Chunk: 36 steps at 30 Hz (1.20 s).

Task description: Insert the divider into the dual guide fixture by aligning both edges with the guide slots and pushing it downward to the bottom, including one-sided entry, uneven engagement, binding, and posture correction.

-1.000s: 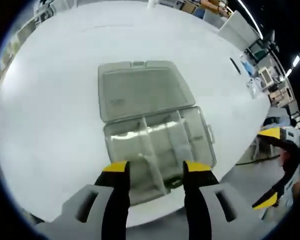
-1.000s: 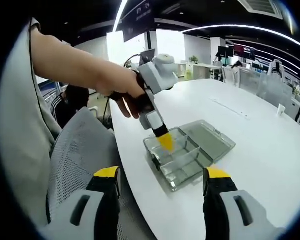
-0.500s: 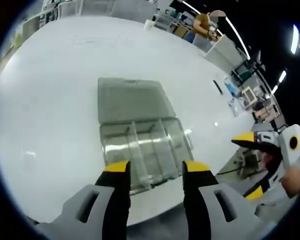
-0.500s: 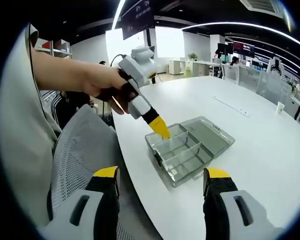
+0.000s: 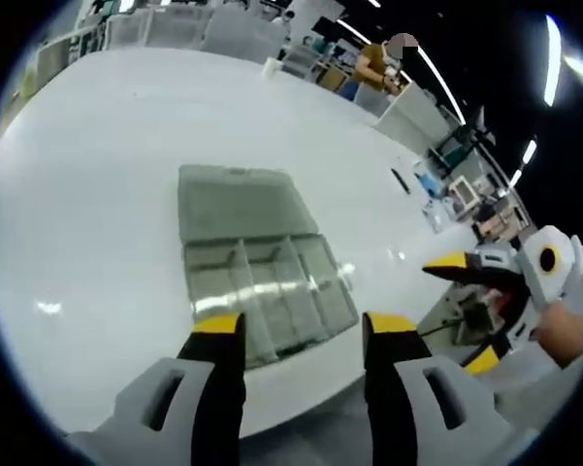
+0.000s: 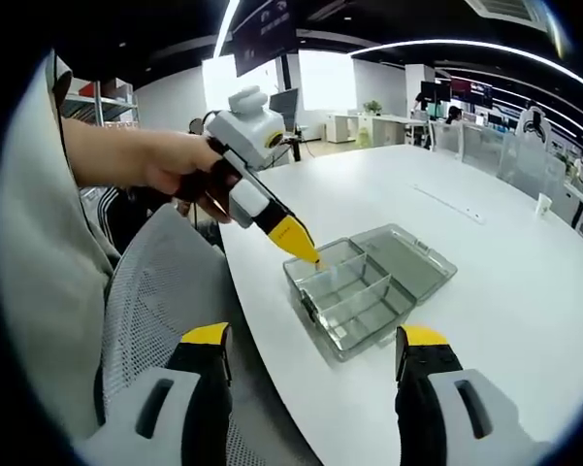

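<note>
Divider (image 6: 341,288) — a clear upright plate seated crosswise inside the clear compartment box (image 6: 354,302), which lies open on the white tabletop (image 6: 485,291) near its edge, lid flat out behind. In the left gripper view the box (image 5: 262,291) sits just above the fingers, lid toward 12 o'clock, tray toward 6; partitions run roughly 12-to-6 inside the tray, with one long wall crossing them from 9 to 3. Whether the divider is bottomed in its slots — cannot tell; the clear plastic blurs together.

Left gripper (image 6: 301,245): seen in the right gripper view coming in from 10 o'clock, yellow tips hovering over the tray's near corner, not touching it. Its fingers (image 5: 218,335) are spread apart, nothing between them. Right gripper (image 6: 312,349): fingers released wide, empty, held off the tabletop over a mesh chair (image 6: 155,291); it also shows at 3 o'clock in the left gripper view (image 5: 470,316).

Long axis of the divider: along the tray's short side, about 8-to-2 in the right gripper view, standing on edge.

Risks, as judged: nothing steadies the box, so a one-sided push could skate it toward the tabletop edge. Pressing one end first would cock the plate and bind it in the guides. Clear on clear makes slot alignment easy to misread.
</note>
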Tool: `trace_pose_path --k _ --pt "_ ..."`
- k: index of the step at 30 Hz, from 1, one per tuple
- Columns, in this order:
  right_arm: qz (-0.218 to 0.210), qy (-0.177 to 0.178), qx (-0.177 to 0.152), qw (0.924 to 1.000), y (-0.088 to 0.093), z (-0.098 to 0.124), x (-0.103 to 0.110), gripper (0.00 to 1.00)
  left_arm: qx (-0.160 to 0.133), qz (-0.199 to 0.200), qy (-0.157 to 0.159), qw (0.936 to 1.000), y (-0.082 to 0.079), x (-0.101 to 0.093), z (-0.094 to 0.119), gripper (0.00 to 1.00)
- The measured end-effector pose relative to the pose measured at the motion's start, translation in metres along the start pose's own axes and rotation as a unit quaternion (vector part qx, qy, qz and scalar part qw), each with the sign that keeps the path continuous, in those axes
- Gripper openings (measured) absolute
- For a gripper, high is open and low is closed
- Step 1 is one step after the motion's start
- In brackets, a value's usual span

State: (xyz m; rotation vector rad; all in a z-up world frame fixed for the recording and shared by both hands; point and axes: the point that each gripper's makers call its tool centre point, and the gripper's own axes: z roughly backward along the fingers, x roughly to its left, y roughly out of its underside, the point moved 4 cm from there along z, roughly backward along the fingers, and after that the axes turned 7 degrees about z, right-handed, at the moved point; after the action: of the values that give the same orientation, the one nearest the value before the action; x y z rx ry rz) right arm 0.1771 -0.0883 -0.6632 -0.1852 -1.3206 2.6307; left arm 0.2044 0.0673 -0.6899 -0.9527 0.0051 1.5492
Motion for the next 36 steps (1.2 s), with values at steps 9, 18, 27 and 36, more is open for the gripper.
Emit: trace_pose_path --k 9,18,27,36 --pt "-0.005 0.003 -0.003 1.0 -0.001 0.003 0.001 0.66 -0.04 -0.007 0.03 0.9987 -0.003 -0.012 0.008 0.53" --pt "-0.016 0.004 -0.007 0.9998 0.002 0.007 0.003 0.66 -0.078 -0.022 0.049 0.9955 0.001 -0.013 0.016 0.54" --pt "-0.027 0.005 -0.01 0.9996 0.004 0.01 0.003 0.66 -0.095 -0.058 0.071 0.9913 0.012 -0.02 0.016 0.59" --pt "-0.033 0.006 -0.009 0.9994 0.007 0.011 0.005 0.66 -0.095 -0.062 0.081 0.9903 0.019 -0.019 0.016 0.62"
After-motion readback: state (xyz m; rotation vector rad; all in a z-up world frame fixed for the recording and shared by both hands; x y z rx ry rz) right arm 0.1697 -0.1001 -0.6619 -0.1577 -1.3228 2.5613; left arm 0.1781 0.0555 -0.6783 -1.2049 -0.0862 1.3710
